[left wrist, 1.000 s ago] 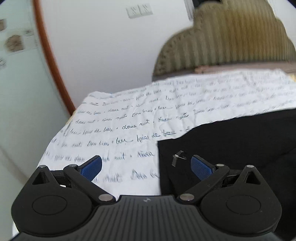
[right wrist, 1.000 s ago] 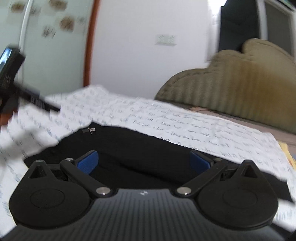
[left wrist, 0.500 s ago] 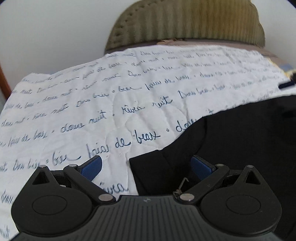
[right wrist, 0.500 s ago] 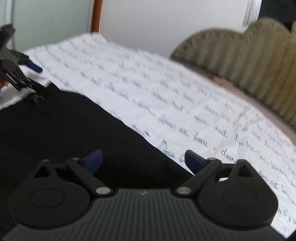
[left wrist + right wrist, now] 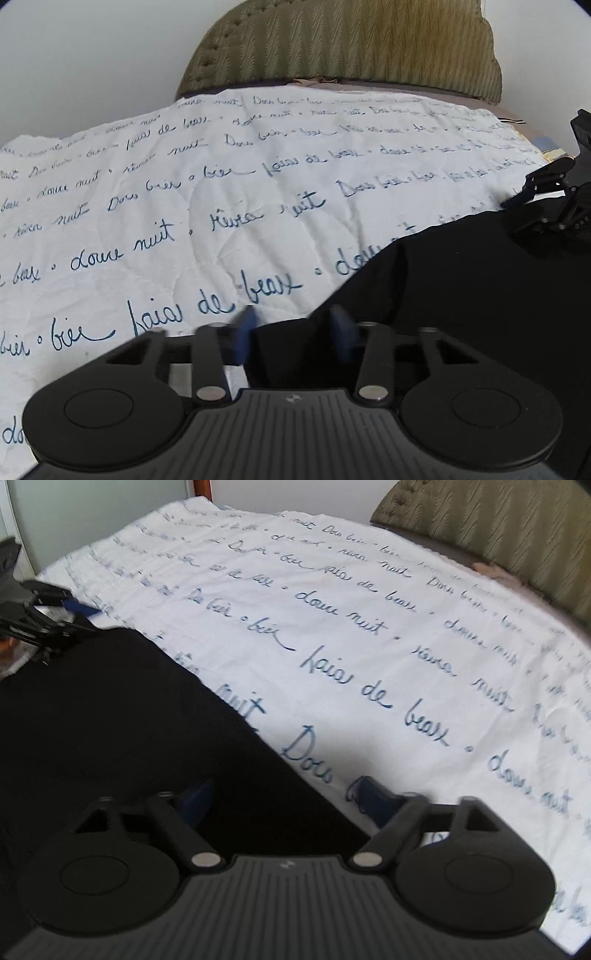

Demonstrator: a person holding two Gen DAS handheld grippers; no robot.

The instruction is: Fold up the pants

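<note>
Black pants (image 5: 461,295) lie flat on a white bedspread (image 5: 184,203) printed with blue script. My left gripper (image 5: 291,336) sits low over the pants' near corner. Its jaws are closing, with the corner of the cloth between the blurred blue pads, which do not visibly press on it. In the right wrist view the pants (image 5: 110,720) fill the lower left. My right gripper (image 5: 284,801) straddles their straight edge with its jaws closing: one pad is over black cloth, the other over the bedspread (image 5: 369,609). Each gripper also shows in the other's view: the right gripper (image 5: 554,206) and the left gripper (image 5: 48,624).
An olive padded headboard (image 5: 351,48) stands at the bed's far end against a pale wall; it also shows at the upper right as the headboard (image 5: 517,528). The bedspread stretches wide beyond the pants. A wooden door frame (image 5: 201,487) stands past the bed's far left corner.
Both grippers came down close to the pants and their jaws narrowed. The left now brackets the corner; the right slid along the pants' edge and sits astride it.
</note>
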